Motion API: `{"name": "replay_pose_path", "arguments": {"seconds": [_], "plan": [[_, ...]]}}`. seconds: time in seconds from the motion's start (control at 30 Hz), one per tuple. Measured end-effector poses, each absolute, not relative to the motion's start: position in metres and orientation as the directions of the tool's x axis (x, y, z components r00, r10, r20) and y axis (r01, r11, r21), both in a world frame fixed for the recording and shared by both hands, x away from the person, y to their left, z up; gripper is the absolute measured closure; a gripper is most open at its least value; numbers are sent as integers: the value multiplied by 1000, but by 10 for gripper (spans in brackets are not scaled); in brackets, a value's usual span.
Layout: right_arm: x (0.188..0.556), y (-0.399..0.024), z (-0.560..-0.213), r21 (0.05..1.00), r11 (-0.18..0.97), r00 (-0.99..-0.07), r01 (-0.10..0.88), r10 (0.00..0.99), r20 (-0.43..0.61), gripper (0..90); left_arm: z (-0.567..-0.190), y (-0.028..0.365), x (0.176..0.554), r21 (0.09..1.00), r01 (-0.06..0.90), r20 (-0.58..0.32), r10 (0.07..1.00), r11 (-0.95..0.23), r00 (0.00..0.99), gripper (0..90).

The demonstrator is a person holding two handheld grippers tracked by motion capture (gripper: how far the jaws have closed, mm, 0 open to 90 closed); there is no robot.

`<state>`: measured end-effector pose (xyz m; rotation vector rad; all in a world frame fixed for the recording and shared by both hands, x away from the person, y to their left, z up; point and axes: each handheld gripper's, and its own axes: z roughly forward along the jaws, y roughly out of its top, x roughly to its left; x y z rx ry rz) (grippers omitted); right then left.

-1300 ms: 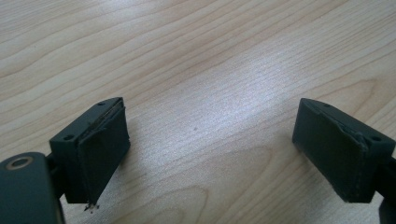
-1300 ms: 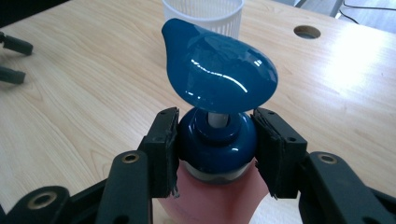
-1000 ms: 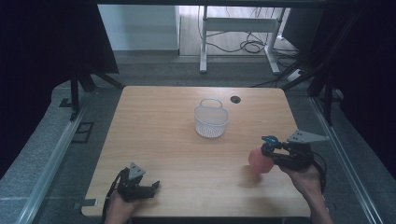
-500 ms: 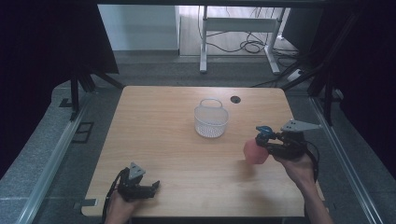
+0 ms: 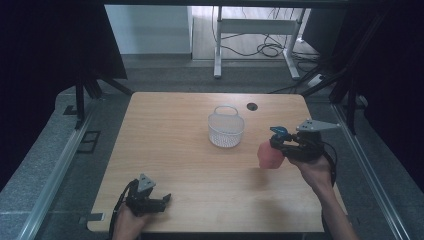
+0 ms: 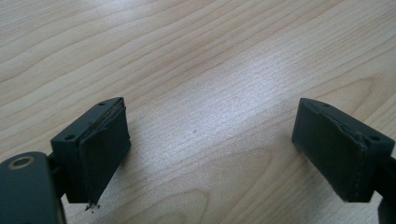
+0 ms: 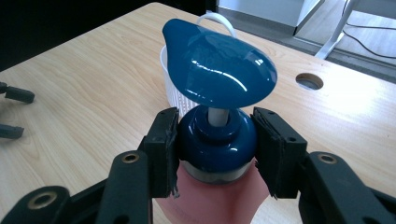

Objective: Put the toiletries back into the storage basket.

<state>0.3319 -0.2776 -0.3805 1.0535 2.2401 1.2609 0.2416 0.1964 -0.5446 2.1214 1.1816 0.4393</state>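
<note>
Pale wood surface (image 5: 175, 145) in a dim room, cables on the floor beyond. Right tool (image 7: 215, 140) clamped on the blue collar of a pink pump bottle (image 5: 270, 154), held above the wood just right of a white mesh basket (image 5: 226, 128). Best kept upright, grip firm, lowered slowly if basket-bound. Glossy blue pump head, soft pink body. Left tool (image 6: 210, 144) spread wide, empty, low at the near edge.
</note>
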Motion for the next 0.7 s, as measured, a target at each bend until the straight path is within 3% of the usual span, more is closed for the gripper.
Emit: {"name": "replay_pose_path", "arguments": {"seconds": [0.7], "plan": [[368, -242, -351, 858, 350, -682, 376, 731, 1, 526, -545, 197, 242, 686, 623, -25, 843, -376, 537, 105]]}}
